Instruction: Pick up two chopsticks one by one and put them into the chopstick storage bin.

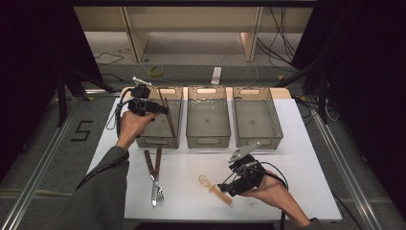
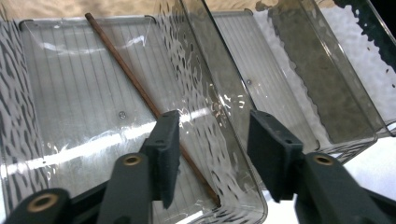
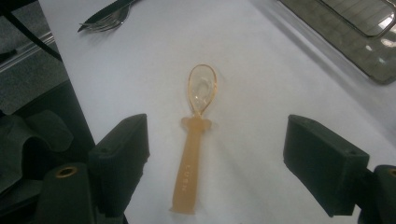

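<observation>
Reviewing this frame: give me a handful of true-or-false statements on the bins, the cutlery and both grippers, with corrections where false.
1. A chopstick lies inside the left bin. True.
2. The right gripper is shut on the spoon. False: its jaws stand wide open, with the spoon lying on the table between them, untouched.
3. The middle bin holds a fork. False: it looks empty; the fork lies on the table.
4. The left gripper is over the left bin, jaws apart, holding nothing. True.
5. Three bins stand in a row at the table's far edge. True.
</observation>
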`<state>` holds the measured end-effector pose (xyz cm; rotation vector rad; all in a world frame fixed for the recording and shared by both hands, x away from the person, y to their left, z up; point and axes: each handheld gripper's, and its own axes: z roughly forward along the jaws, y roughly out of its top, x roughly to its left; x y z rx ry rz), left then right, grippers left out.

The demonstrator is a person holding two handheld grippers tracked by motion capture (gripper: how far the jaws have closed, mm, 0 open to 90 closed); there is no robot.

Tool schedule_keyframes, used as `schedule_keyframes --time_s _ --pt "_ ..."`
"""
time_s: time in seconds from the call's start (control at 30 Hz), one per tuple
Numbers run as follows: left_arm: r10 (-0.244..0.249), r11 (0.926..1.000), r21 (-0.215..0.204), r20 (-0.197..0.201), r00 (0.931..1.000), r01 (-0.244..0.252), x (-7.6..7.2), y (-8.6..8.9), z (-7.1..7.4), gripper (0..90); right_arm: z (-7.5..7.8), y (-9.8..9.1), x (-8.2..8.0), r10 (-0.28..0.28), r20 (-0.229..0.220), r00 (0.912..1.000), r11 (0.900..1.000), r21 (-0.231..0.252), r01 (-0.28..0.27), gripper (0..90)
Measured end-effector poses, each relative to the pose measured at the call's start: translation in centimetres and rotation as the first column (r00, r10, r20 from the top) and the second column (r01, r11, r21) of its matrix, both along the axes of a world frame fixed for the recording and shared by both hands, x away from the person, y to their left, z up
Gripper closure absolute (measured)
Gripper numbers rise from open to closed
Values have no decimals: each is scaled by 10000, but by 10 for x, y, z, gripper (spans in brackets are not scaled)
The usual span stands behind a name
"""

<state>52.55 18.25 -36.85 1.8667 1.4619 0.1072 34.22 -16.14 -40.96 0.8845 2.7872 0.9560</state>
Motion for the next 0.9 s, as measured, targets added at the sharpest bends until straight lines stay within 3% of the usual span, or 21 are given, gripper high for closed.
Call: schedule_keyframes --time_s 0.2,0.43,0.67,0.77,0.9 --pt "-23 10000 90 421 9991 19 -9 0 8 357 0 0 0 -3 12 10000 10000 11 3 231" --pt "-197 9982 -547 1008 9947 253 -27 4 21 249 0 -1 1 91 123 9999 9999 -88 -90 232" --pt "-171 9899 -1362 1644 9863 398 -56 14 25 215 0 0 1 61 155 9999 9999 -155 -58 231" --pt "-255 9907 -1262 1902 9814 501 -65 17 25 213 -1 0 1 98 177 9998 9998 -203 -94 232" --pt "-275 9878 -1441 2156 9761 596 -77 20 23 209 -1 1 1 109 152 9998 9996 -269 -105 234"
